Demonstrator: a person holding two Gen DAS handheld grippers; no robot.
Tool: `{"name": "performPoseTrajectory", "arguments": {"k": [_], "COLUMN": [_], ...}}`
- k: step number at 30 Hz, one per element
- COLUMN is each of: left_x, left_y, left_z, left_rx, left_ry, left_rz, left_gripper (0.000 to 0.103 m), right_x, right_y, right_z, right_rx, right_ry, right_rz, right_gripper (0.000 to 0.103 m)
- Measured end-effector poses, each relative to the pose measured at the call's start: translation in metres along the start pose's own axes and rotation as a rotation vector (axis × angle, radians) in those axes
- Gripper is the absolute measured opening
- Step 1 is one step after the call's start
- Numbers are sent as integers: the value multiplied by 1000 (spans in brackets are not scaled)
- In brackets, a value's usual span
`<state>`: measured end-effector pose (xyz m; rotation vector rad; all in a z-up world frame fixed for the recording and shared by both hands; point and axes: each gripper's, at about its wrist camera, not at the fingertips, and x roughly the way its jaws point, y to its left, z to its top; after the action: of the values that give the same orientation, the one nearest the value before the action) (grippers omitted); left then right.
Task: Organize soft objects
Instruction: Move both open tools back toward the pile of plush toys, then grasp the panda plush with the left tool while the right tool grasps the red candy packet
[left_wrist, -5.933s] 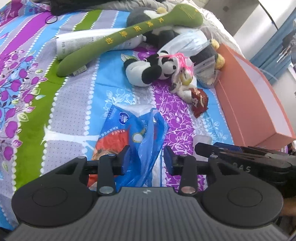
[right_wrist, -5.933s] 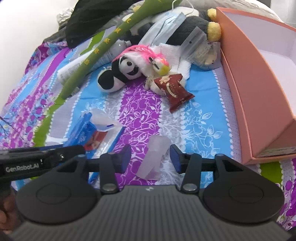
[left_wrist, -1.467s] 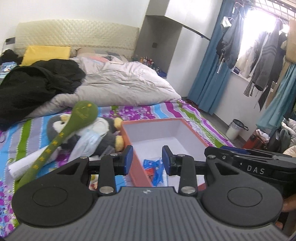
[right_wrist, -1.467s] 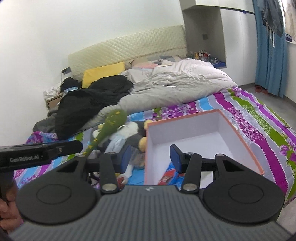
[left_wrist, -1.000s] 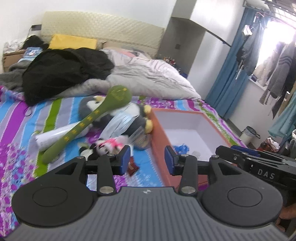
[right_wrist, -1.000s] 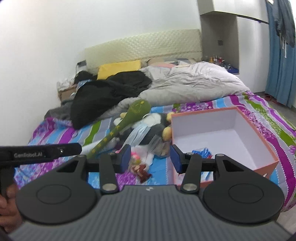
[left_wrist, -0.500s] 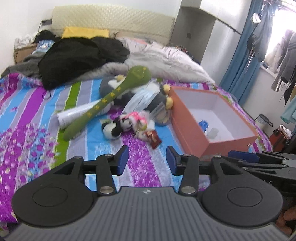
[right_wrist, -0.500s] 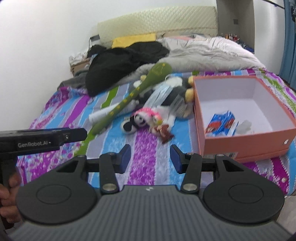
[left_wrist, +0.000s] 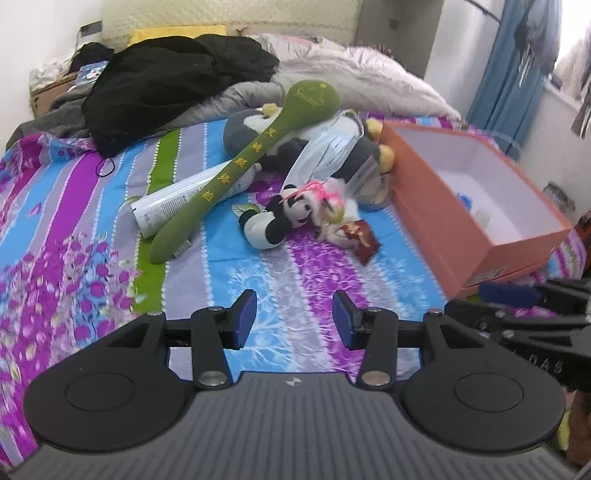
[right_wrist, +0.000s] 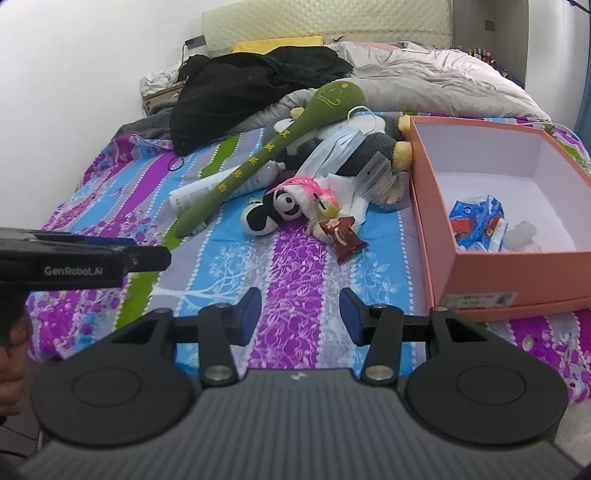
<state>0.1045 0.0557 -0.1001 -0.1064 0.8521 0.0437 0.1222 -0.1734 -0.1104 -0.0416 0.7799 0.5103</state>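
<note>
- Two handheld tools hover above a bed (right_wrist: 295, 280) covered by a sheet striped in purple, blue, grey and green.
- The left tool (left_wrist: 294, 319) has its blue-padded jaws apart, with only bedsheet showing between them.
- The right tool (right_wrist: 300, 315) also has its jaws apart and nothing between them.
- In the right wrist view the left tool's black body enters from the left edge, with part of a hand (right_wrist: 11, 354) below it.
- An open orange box (right_wrist: 436, 206) with a white interior sits on the bed's right side.
- Inside the box lie a blue and red plastic packet (right_wrist: 476, 219) and a small clear item (right_wrist: 522, 230), touching each other.
- A small panda plush (right_wrist: 275, 212) with pink strands on its head lies on the sheet left of the box.
- A dark red snack packet (right_wrist: 341, 234) lies just beside the panda plush, towards the box.
- A long green plush spoon (right_wrist: 273, 151) with yellow characters lies diagonally, its round head resting on a grey and white penguin plush (right_wrist: 369, 147).
- A white tube (right_wrist: 207, 190) lies under the spoon's handle.
- A pale blue face mask (right_wrist: 340, 146) drapes over the penguin plush.
- A clear plastic bag (right_wrist: 373, 173) sits between the penguin plush and the box.
- Black clothing (right_wrist: 251, 77) and a grey duvet (right_wrist: 424, 81) are piled at the far end of the bed.
</note>
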Motion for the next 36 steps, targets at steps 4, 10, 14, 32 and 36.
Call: {"name": "performPoseTrajectory", "arguments": {"k": [4,10,14,32,36], "left_x": [32,78,107,214,225], "left_y": [7,11,17,10,10], "left_z": [11,27,36,64,64], "left_rx": [55,137,177,476,489], "left_ry": [35,70,96,120,119], "left_rz": [1,12,20,22,25], "left_gripper": [62,66,66,66,66], "right_x": [23,54,80,187,196], "right_y": [0,-5,-9,-28,-27], "right_z": [10,22,28,55,54], "right_rx": [-23,-57,-87,-213,-256], "right_ry": [0,27,54,156,165], "right_rz": [-16,-37,-49,-119,-99], "right_gripper": [50,50,50,50,48]}}
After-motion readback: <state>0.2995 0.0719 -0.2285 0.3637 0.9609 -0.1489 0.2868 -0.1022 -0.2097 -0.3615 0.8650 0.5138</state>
